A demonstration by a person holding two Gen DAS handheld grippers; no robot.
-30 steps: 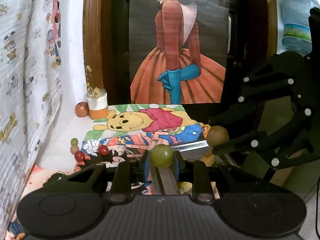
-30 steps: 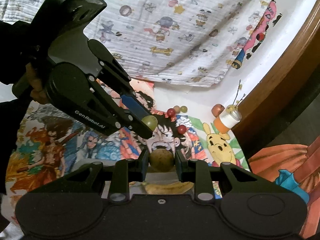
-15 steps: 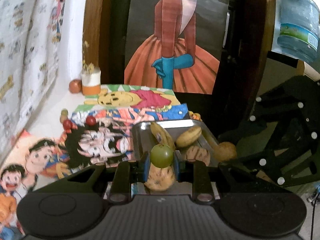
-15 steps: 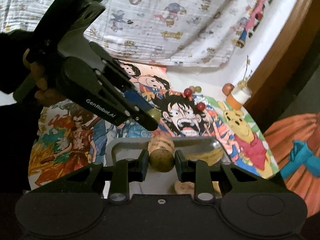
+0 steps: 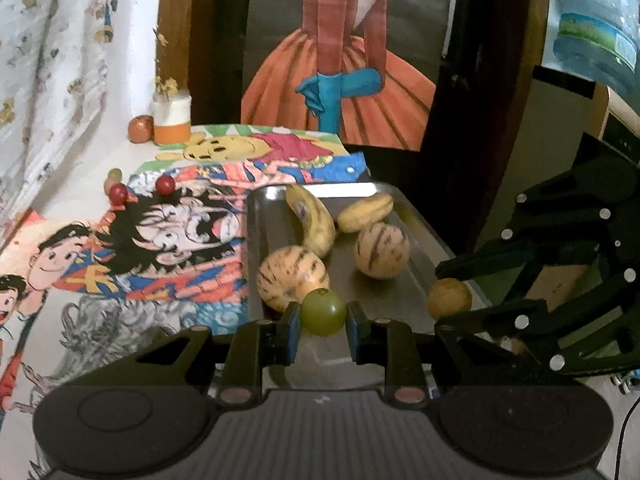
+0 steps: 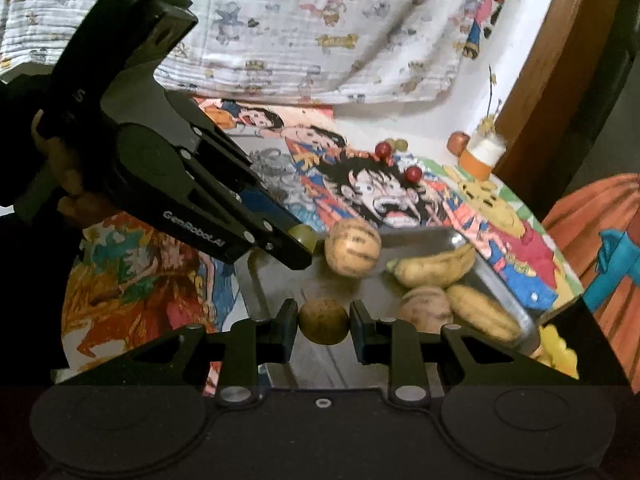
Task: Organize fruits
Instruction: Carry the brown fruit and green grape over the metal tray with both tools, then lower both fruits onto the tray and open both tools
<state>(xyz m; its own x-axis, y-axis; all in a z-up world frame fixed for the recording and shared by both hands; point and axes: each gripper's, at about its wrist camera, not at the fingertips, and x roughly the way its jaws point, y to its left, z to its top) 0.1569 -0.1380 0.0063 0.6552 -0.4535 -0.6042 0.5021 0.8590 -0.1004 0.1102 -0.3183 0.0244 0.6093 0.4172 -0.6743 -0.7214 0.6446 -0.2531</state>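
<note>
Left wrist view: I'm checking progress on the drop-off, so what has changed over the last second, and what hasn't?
Both tools came down over the shiny metal tray, which was barely in view a second ago. The left tool still clamps the round green grape; the right tool still clamps the small round brown fruit. Nothing was let go. The yellow banana and the striped pale melons lie in the tray unmoved.

A lived-in home room is shown, arranged for a child's taste. A white cotton sheet printed with small cartoon figures (image 6: 304,40) is hung along the wall. The worktop is covered with bright cartoon posters (image 5: 168,236). A painted picture of a figure in an orange skirt (image 5: 340,80) is propped inside a dark wooden frame (image 5: 484,120), and a large blue water-cooler bottle (image 5: 592,36) is seen beside it.
</note>
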